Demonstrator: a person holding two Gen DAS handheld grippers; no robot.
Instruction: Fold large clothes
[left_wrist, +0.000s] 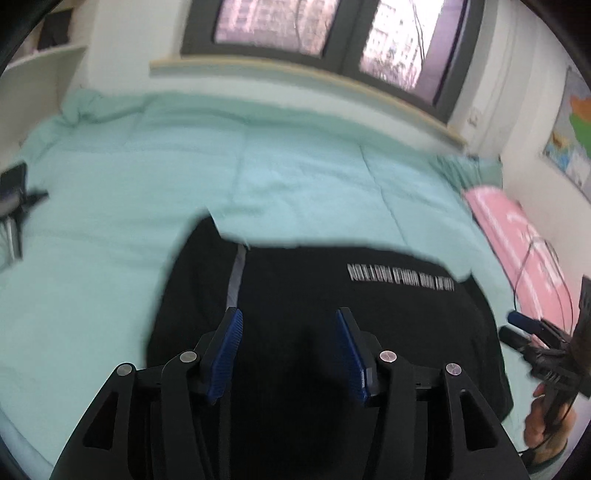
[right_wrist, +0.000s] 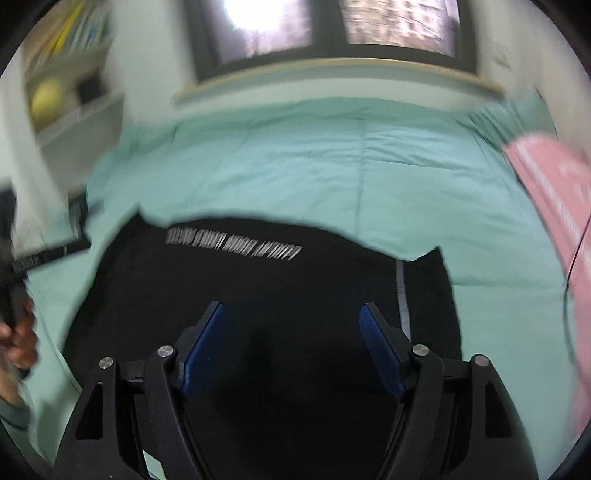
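Black garment, printed with a line of white lettering and marked by a pale grey stripe, lies spread flat on a bed covered in a mint-green quilt. Both views are blurred.

Left claw hangs over the near part of the dark fabric, its blue pads parted and nothing between them; the cloth lies below, not pinched. Right claw hangs likewise over the same garment, its blue-lined fingers spread wider, released and holding nothing.

From the left wrist camera, the right claw shows at the picture's right edge, gripped by a hand beside the garment's edge. From the right wrist camera, the person's other hand appears at the left edge, holding the dark body of the left tool.

Beyond the bed, a window with a dark frame sits above a pale wooden sill. A pink cloth lies along the bed's right side, with a thin dark cable looping across it. White shelving stands at the left, and a coloured map hangs on the wall at the right.
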